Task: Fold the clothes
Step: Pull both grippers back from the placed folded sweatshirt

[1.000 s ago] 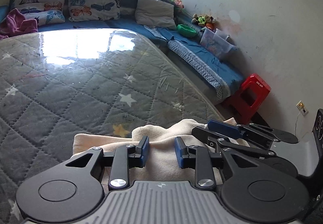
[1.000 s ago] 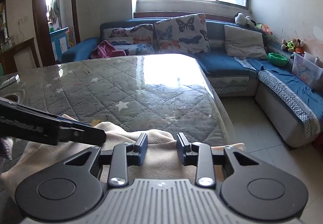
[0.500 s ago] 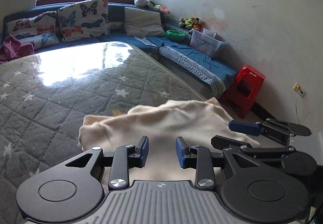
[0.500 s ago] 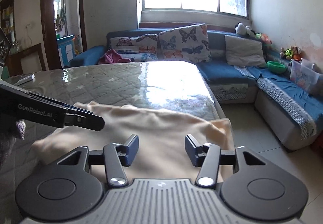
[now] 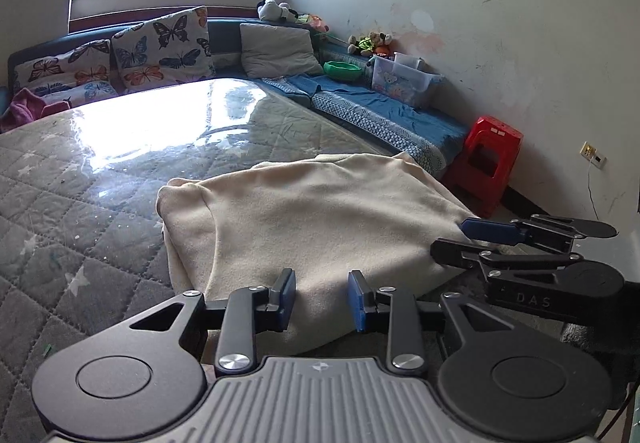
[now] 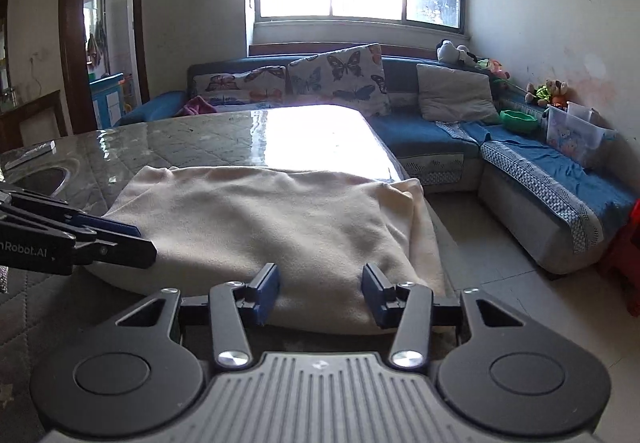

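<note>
in the left wrist view the quilted grey table (image 5: 72, 203) fills the left half of the frame, glare from the window on its far end. a butterfly cushion (image 5: 160, 43) leans on the blue sofa (image 5: 380, 111) at upper left. the cream garment (image 5: 312, 219) lies folded into a thick pad at centre frame, on the table's near corner. the left gripper (image 5: 321, 298) sits at bottom centre, its blue pads apart over the garment's near edge, nothing pinched between them. to the right, the right gripper (image 5: 472, 239) comes in sideways, its tips at the garment's right edge. a red stool (image 5: 486, 159) stands at the right by the wall.

in the right wrist view the left gripper (image 6: 136, 241) pokes in from the left edge. the garment (image 6: 272, 223) spreads across centre frame, and the right gripper (image 6: 320, 293) at bottom centre stands wide apart, holding nothing, at its near edge.
</note>
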The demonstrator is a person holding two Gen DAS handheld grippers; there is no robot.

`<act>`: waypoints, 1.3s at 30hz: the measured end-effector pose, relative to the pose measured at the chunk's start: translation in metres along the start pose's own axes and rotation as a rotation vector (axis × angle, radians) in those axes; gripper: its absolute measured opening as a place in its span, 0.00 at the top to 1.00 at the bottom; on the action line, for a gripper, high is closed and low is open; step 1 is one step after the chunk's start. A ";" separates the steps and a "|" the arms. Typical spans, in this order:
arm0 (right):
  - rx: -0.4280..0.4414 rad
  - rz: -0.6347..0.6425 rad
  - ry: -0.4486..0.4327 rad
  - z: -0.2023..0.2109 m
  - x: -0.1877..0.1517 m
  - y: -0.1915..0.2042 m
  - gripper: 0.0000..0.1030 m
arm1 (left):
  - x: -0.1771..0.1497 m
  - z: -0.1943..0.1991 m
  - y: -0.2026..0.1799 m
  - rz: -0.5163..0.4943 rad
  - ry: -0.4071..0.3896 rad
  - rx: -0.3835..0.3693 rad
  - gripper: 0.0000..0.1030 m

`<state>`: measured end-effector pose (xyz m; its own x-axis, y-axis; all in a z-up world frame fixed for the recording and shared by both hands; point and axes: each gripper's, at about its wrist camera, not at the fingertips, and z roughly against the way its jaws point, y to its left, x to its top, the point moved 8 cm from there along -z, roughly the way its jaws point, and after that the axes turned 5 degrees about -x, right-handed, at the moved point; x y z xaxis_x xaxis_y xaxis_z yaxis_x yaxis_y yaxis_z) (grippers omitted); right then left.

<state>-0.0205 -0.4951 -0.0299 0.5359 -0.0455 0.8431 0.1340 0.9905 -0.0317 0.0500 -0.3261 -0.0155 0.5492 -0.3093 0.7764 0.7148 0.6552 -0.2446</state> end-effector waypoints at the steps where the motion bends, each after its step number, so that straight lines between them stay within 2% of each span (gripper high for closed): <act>1: -0.003 0.005 -0.008 0.002 0.003 0.001 0.55 | 0.002 0.002 0.000 0.007 -0.004 -0.002 0.69; 4: -0.015 0.012 -0.026 0.005 0.006 0.003 0.55 | 0.001 0.007 0.001 0.013 -0.015 0.000 0.69; 7: -0.015 -0.005 0.005 -0.003 -0.001 0.004 0.54 | -0.001 0.010 0.001 0.014 -0.013 0.000 0.69; 9: -0.017 -0.009 -0.008 -0.001 -0.002 0.004 0.53 | -0.002 0.012 0.001 0.015 -0.012 0.001 0.65; 11: -0.010 -0.010 -0.020 0.004 0.000 0.006 0.47 | -0.003 0.013 0.001 0.016 -0.011 0.001 0.59; 13: 0.000 -0.012 -0.022 0.006 0.000 0.009 0.34 | -0.004 0.017 0.001 0.019 -0.017 0.008 0.57; 18: 0.000 -0.006 -0.025 0.010 -0.003 0.018 0.15 | -0.010 0.026 0.008 0.047 -0.008 0.031 0.48; 24: -0.005 0.011 -0.048 0.021 -0.002 0.028 0.00 | -0.018 0.038 0.009 0.049 -0.007 0.046 0.42; 33: -0.029 -0.007 -0.052 0.032 -0.002 0.033 0.00 | -0.031 0.055 0.009 0.045 -0.019 0.084 0.22; 39: -0.049 -0.013 -0.045 0.037 -0.006 0.039 0.00 | -0.039 0.070 0.010 0.042 -0.044 0.110 0.02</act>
<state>-0.0491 -0.4511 -0.0166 0.4963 -0.0515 0.8666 0.1822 0.9822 -0.0460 0.0057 -0.2597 -0.0074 0.5566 -0.2507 0.7921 0.6385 0.7391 -0.2147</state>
